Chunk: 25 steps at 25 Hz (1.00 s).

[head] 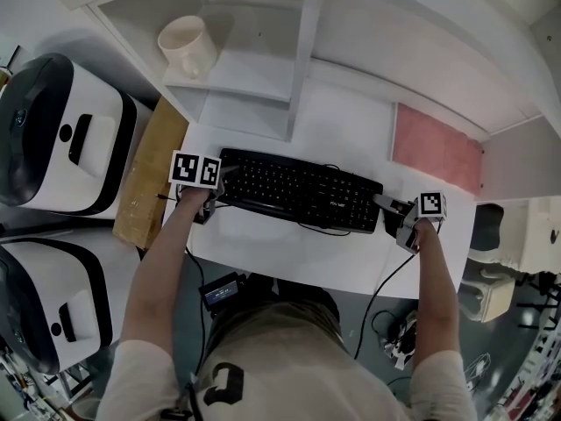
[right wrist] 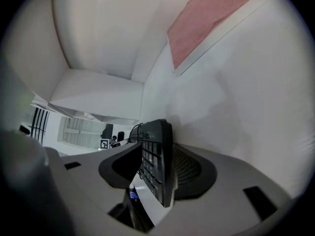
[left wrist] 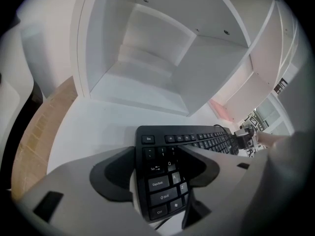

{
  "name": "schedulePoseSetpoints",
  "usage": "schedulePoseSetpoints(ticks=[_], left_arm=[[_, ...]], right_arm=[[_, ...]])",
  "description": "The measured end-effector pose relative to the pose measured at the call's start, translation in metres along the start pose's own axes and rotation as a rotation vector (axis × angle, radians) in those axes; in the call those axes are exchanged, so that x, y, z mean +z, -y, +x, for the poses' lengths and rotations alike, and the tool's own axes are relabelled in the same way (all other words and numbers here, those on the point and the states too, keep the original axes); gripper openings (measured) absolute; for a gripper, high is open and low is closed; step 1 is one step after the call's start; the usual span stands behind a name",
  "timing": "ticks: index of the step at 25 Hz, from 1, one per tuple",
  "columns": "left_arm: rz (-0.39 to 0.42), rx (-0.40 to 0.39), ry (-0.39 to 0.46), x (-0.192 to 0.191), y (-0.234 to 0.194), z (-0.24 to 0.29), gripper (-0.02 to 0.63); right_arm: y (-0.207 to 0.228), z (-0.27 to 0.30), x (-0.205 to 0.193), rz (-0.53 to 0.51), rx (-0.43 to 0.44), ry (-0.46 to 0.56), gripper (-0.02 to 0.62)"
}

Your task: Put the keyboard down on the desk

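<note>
- Reads as an office-like workroom, perhaps a lab corner.
- Centres on a white desk carrying a black keyboard.
- Has a white shelf unit at 12 o'clock, with a cream mug on a shelf at 11 o'clock.
- Includes a pink panel at 2 o'clock.
- Keeps bulky white machines at 9 o'clock, beside a wooden board.
- Shows a clutter of cables and gear on the grey floor at 5 o'clock.
- Opens, in the right gripper view, onto a bright windowed room at 9 o'clock.
</note>
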<state>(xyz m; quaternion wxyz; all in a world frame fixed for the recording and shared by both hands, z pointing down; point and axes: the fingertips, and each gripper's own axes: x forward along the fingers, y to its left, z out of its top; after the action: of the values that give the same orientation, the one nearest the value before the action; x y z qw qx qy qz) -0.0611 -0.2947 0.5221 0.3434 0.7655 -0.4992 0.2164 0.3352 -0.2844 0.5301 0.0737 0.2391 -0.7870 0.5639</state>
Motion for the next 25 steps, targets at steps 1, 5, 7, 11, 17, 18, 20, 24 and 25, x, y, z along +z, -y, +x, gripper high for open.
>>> schedulePoseSetpoints(ticks=[1,5,7,11,17,18,20,24,25], left_arm=[[0.000,0.001,0.000,0.000,0.001,0.001,0.288],[-0.002,0.012,-0.001,-0.002,-0.001,-0.003,0.288],[0.001,0.017,0.001,0.000,-0.002,-0.003,0.288],[-0.001,0.015,0.003,0.005,0.004,-0.001,0.290],[0.031,0.069,0.017,0.007,-0.001,-0.003,0.307],[0.046,0.083,0.019,0.008,-0.002,-0.004,0.316],[0.083,0.116,0.022,0.009,-0.002,-0.005,0.329],[0.148,0.178,0.041,0.010,-0.005,-0.014,0.355],[0.140,0.181,0.058,0.012,-0.006,-0.020,0.357]], right_arm=[[0.005,-0.008,0.003,-0.007,-0.026,0.017,0.207],[0.012,-0.019,0.010,-0.045,-0.085,0.066,0.209],[0.008,-0.016,0.008,-0.047,-0.056,0.058,0.207],[0.008,-0.021,0.008,-0.036,-0.056,0.083,0.192],[0.009,-0.018,0.011,-0.082,-0.072,0.093,0.166],[0.010,-0.017,0.010,-0.089,-0.084,0.093,0.159],[0.012,-0.017,0.010,-0.111,-0.105,0.088,0.156],[0.010,-0.014,0.008,-0.096,-0.073,0.090,0.155],[0.010,-0.014,0.008,-0.084,-0.054,0.096,0.158]])
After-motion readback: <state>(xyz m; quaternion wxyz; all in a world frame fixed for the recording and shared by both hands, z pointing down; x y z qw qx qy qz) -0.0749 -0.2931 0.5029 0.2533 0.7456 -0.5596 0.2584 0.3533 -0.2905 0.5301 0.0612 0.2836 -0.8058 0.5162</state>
